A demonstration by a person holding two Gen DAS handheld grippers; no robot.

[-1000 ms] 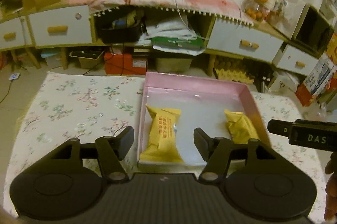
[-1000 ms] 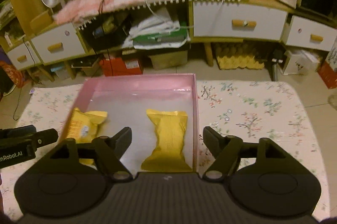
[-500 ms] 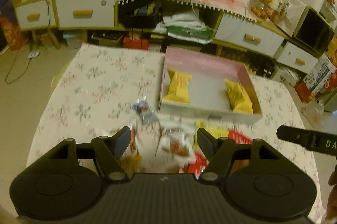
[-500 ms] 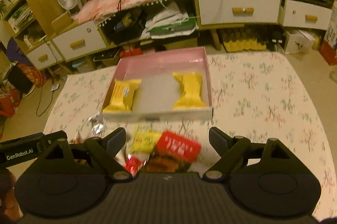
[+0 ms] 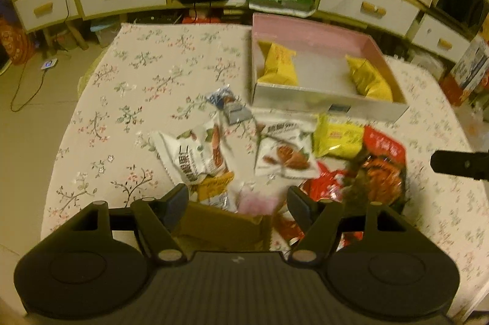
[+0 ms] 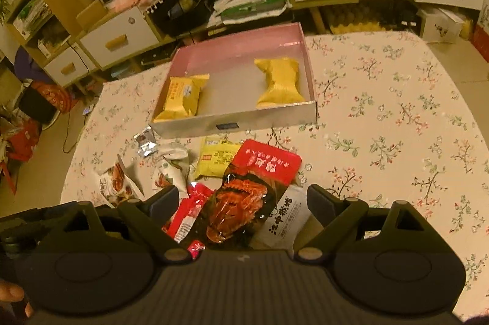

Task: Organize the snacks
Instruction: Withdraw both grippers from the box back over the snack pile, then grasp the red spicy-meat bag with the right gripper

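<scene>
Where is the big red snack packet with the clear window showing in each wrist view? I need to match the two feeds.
Left wrist: big red snack packet with the clear window lies right of centre, beyond the right jaw, near the loose pile's right edge.
Right wrist: the same packet lies centre, between the open jaws.
Shared landmark: pink-lined shallow cardboard box, just beyond the packet in both.

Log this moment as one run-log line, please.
left gripper: open, above snack pile | right gripper: open, over red packet | pink box: two yellow packets inside | rest unsorted
</scene>
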